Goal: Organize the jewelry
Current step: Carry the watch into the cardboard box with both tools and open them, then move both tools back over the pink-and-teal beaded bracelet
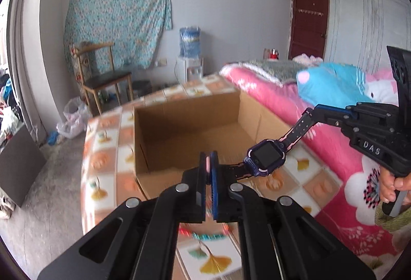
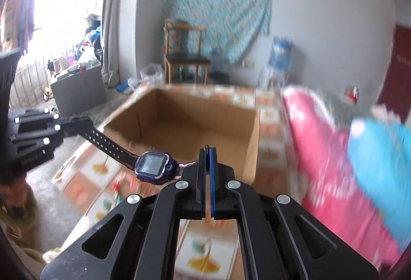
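Here, purple square-faced watch (image 1: 265,157), pink-black strap

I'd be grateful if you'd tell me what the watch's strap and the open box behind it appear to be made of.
The watch strap looks like soft rubber or silicone: matte black, pink-edged, with rows of punched holes, and bending between the grippers. The box looks like plain corrugated cardboard: dull brown, uncoated, with fold creases in its walls and flaps. Blur hides any finer texture.
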Available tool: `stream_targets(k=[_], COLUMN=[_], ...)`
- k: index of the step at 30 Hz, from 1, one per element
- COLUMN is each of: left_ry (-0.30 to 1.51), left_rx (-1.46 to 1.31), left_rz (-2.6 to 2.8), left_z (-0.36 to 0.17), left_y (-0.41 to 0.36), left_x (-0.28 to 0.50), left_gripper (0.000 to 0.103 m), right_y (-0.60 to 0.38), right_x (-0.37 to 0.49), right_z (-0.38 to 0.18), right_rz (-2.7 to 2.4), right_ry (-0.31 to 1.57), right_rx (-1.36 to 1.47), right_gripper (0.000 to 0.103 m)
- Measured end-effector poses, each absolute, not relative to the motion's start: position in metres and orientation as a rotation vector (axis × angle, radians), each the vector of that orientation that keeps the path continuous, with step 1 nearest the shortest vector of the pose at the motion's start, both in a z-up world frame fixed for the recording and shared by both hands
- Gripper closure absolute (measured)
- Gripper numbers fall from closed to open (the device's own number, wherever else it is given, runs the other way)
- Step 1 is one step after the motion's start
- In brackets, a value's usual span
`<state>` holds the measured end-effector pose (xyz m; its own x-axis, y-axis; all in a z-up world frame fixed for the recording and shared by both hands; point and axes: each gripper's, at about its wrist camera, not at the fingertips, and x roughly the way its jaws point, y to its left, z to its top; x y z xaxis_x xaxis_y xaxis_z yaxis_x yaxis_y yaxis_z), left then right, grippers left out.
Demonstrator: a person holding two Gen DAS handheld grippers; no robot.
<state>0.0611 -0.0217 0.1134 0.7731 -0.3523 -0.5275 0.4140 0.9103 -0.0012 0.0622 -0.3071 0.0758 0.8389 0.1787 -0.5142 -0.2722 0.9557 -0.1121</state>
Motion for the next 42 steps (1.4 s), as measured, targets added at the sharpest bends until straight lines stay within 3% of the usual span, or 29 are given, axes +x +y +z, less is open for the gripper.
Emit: stream_targets(k=[6,13,23,26,27,30,35,42], left_ry=[0.599,0.898,1.078,1.078,1.074,1.046,0.984,0.831], left_rx=[0.122,0.096,0.200,0.214,0.214,0.206,0.172,0.066], left_rz=[-0.425,-0.403,-0.327,-0.299,-0.301,-0.299,-0.296,-0.314], left_z=[0.130,0.075,0.021,0.018,0.019,0.024,0.046,0.099], left_y=[-0.023,-0.036,-0.049,-0.046,-0.046,-0.044,-0.036,-0.004], left_x=[0.153,0.283,0.343,0.346,0.346,0.345,0.333,0.268], left_gripper=[0.100,0.100,0.097,0.089,0.080,0.069,0.060,0.037], right_y=[-0.300,-0.281,-0.272,-0.275,-0.276,-0.285,-0.308,-0.354], right_x=[0.169,0.292,0.348,0.351,0.352,0.348,0.335,0.265], right_z=[0.082,0.034,-0.009,-0.010,-0.010,-0.007,0.010,0.070], right_rz=[0.328,0.342,0.320,0.302,0.297,0.281,0.291,0.343], right_ry=[0.593,0.818,0.993,1.012,1.015,1.027,1.021,0.870], right_rx=[-0.172,-0.184,-0.232,-0.241,-0.241,-0.225,-0.134,0.046], right_gripper=[0.103,0.103,0.102,0.101,0.101,0.101,0.098,0.071])
